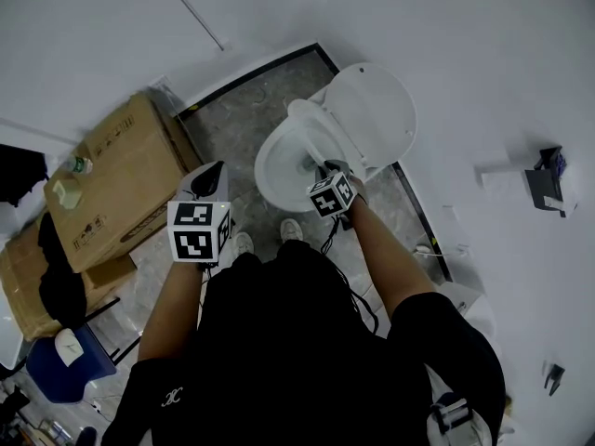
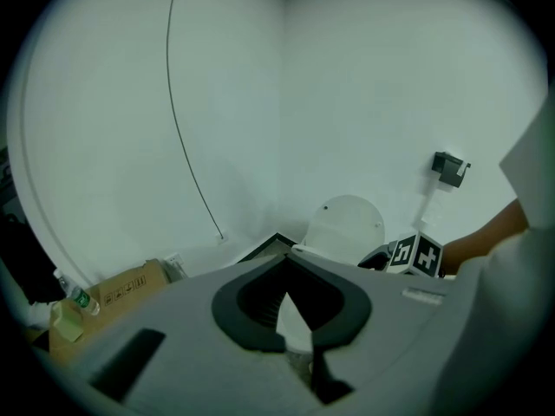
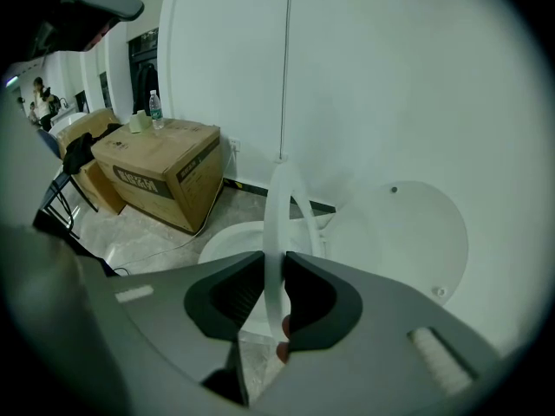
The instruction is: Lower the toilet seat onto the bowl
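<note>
A person in black stands over a glossy white ceramic toilet bowl [image 1: 270, 170], a hand-held gripper in each hand. The right hand-held gripper [image 3: 274, 263] is clamped on the front edge of the thin white plastic ring-shaped toilet seat [image 3: 277, 215]. The seat stands tilted part-way up, raised off the bowl and apart from the rounded white lid [image 1: 376, 110] upright behind it. The matt grey left hand-held gripper [image 1: 212, 170] hangs beside the bowl, its 2 jaws closed to a point on nothing. Grey marbled floor tiles [image 1: 232, 124] run to smooth white walls. A brown cardboard box [image 1: 121, 179] carrying a clear plastic bottle [image 1: 80, 164] sits to the left, well apart from the toilet. From above, the right forearm and marker cube cover the bowl's near rim.
</note>
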`<action>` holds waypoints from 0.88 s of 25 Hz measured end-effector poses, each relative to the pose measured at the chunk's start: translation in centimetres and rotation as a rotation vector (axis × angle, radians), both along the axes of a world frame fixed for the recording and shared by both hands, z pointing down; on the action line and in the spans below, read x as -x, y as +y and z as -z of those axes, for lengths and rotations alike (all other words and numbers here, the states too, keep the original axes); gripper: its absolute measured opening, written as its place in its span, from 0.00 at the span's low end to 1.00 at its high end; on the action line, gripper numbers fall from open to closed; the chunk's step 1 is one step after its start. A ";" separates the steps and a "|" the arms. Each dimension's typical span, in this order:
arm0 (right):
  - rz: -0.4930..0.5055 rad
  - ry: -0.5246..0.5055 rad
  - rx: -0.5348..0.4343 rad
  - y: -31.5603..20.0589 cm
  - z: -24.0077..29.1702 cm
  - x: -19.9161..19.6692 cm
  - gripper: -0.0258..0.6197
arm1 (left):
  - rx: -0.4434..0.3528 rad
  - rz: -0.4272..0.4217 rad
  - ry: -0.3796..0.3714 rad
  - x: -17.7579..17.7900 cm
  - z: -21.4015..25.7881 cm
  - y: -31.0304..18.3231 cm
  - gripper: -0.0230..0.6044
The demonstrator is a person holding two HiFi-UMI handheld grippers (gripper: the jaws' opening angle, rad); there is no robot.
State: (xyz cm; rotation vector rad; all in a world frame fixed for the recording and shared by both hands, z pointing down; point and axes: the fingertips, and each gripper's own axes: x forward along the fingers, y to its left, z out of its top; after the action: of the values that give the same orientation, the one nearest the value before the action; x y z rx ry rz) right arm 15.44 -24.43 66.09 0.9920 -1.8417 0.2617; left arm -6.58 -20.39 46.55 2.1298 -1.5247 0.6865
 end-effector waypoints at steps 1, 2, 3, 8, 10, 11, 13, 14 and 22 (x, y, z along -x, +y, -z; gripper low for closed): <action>0.009 0.005 0.007 0.3 -0.3 0.4 0.17 | 0.004 0.003 0.002 0.3 -0.2 0.1 0.05; 0.017 0.011 0.013 0.6 -0.6 0.8 0.17 | 0.008 0.006 0.003 0.6 -0.3 0.2 0.05; 0.025 0.017 0.019 0.9 -1.0 1.3 0.18 | 0.012 0.007 0.003 0.8 -0.5 0.2 0.05; 0.063 0.049 0.060 2.4 -3.2 3.3 0.18 | 0.035 -0.005 0.011 1.0 -1.2 0.5 0.05; 0.074 0.057 0.072 2.9 -4.0 3.9 0.18 | 0.045 -0.014 0.014 0.8 -1.6 0.7 0.05; 0.078 0.061 0.078 3.2 -4.4 4.2 0.19 | 0.051 -0.018 0.016 0.8 -1.9 0.8 0.05; 0.089 0.077 0.082 3.7 -5.2 4.8 0.19 | 0.065 -0.026 0.019 0.8 -2.4 1.0 0.05; 0.095 0.090 0.079 4.0 -5.6 5.0 0.19 | 0.071 -0.032 0.020 0.8 -2.7 1.1 0.05; 0.117 0.135 0.116 5.8 -9.6 7.6 0.20 | 0.132 -0.041 0.020 3.3 -6.0 1.3 0.05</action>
State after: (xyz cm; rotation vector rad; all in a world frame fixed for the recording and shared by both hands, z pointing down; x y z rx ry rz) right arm 7.86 -18.58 75.70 0.8002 -1.7342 0.2220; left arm -9.88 -19.05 52.60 2.0687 -1.3887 0.7557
